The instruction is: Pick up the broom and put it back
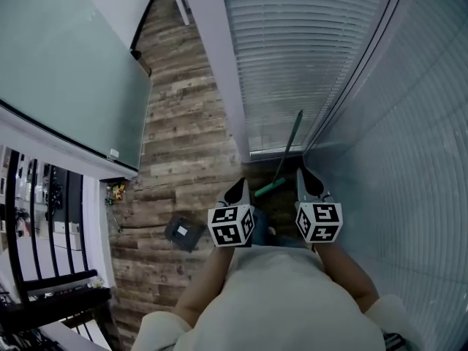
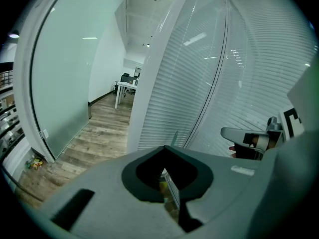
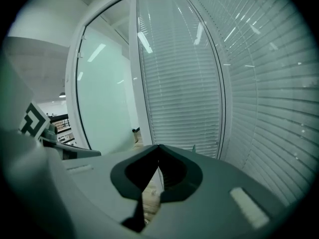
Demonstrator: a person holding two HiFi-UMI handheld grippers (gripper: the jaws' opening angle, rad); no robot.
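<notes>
The broom (image 1: 287, 158) leans in the corner against the blinds (image 1: 292, 57), with its green head at the foot of the blinds. Near the blinds, the left gripper (image 1: 238, 189) and the right gripper (image 1: 305, 177) both have their jaws pressed together and hold nothing.

The broom (image 1: 288, 151), with a thin, straight dark-green handle and a bright green head, stands tilted in the far right corner. Its head rests on the dark floor (image 1: 256, 170) and its handle slants up and right against the blind-covered glass walls (image 1: 307, 42).
</notes>
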